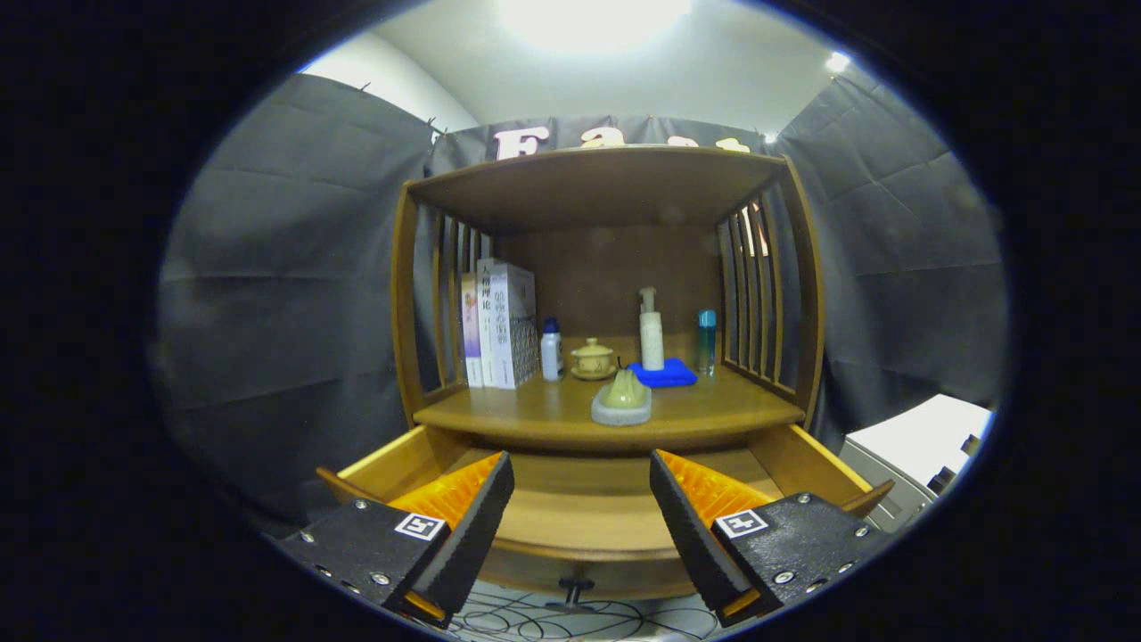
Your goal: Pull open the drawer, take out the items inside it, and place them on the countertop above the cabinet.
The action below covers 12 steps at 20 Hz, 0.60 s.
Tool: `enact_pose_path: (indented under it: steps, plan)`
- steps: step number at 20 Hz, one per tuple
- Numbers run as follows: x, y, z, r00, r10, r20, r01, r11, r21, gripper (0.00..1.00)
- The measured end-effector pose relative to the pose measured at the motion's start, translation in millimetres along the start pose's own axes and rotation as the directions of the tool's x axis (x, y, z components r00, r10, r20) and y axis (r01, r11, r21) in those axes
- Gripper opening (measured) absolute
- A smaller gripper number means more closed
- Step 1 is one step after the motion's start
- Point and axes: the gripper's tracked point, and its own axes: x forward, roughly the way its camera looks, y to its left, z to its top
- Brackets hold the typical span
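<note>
- Drawer [579, 508]: stood pulled open beneath the countertop [695, 412] of a wooden cabinet [406, 294]; its visible floor was bare wood, and its knob [575, 590] showed below the front panel.
- Countertop items: a pale green object on a grey base [621, 399] near the front edge; behind it, books [499, 323], a small white bottle [552, 350], a lidded cup [592, 358], a pump bottle [651, 332] on a blue cloth [664, 374], and a teal bottle [706, 341].
- Room: dark cloth walls, white ceiling.
- Gripper [579, 526]: fingers spread wide apart over the open drawer, holding and touching nothing.
</note>
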Motion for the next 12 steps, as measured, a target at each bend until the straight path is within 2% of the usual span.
enact_pose_path:
  steps: [4, 6, 12]
  plan:
    - [-8.5, 3.6, -33.7, 0.999, -0.015, -0.047, 0.014, 1.000, -0.023, 0.95]
    - [-9.0, -3.2, -37.9, 0.998, -0.054, -0.032, 0.053, 0.998, -0.034, 0.95]
    - [-9.7, -4.6, -46.3, 0.994, -0.109, -0.026, 0.108, 0.994, -0.025, 0.95]
